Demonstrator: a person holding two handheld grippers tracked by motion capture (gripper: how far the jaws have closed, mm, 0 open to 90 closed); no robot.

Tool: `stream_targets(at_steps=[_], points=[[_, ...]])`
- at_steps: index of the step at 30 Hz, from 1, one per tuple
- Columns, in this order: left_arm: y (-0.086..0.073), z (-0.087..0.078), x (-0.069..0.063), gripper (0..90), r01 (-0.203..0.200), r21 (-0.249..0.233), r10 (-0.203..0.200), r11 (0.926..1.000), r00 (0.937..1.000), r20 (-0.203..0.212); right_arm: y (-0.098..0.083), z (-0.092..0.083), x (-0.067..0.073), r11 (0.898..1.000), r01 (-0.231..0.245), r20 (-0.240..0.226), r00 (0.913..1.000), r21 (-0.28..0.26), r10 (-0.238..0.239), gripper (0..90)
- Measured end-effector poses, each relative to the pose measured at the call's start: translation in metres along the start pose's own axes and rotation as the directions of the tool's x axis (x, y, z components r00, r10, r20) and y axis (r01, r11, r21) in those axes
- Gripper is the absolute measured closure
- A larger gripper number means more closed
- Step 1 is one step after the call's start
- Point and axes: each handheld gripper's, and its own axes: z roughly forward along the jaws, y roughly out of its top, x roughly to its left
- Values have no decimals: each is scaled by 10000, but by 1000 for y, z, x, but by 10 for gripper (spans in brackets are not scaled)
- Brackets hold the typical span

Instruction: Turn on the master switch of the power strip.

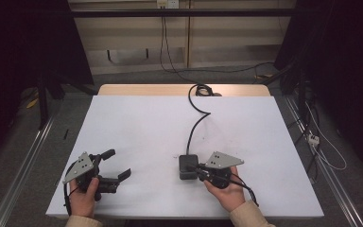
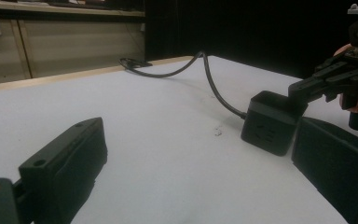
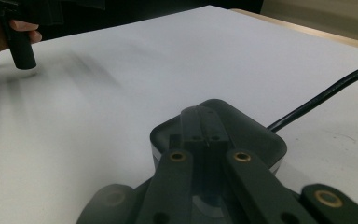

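A black cube-shaped power socket (image 1: 187,166) (image 2: 270,123) (image 3: 256,130) sits on the white table (image 1: 142,123), right of centre near the front. Its black cable (image 1: 196,124) (image 2: 209,79) (image 3: 321,100) curves off toward the far edge. My right gripper (image 1: 199,166) (image 3: 204,122) is shut, its jaws pressed together with nothing between them, and the tips lie over the top of the socket. The right gripper (image 2: 307,88) reaches the socket's top edge in the left gripper view. At the front left my left gripper (image 1: 118,164) (image 2: 198,135) stands open, aimed across the table at the socket.
A wooden strip (image 1: 184,90) borders the table's far edge, where the cable coils. Metal rails (image 1: 23,165) run along the floor on both sides. Loose cables and a white power strip (image 1: 313,138) lie on the floor at the right.
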Motion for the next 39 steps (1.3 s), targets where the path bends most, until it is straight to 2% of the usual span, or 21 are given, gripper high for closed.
stream_targets(at_steps=[10,17,23,28,34,39], points=[[0,0,0,29,-60,0,60,10000,10000,45,-2,0,0,9999,-6,15,10000,-128,6,900],[0,-2,1,29,-14,-18,14,10000,10000,-3,0,-1,0,9997,-177,-87,9998,-156,175,895],[0,-2,1,29,-18,-15,18,10000,10000,-22,1,-2,-2,9996,-192,51,9998,-209,193,739],[0,-3,1,29,-18,-7,18,10000,10000,-7,3,-4,-4,9985,-444,-207,9988,-308,438,566],[0,-5,1,29,42,-83,-43,10000,10000,-33,4,-13,-8,9963,-698,-314,9972,-506,682,434],[1,-4,2,29,13,-86,-13,10000,10000,-22,-1,-23,-14,9972,-600,-249,9980,-445,589,344]])
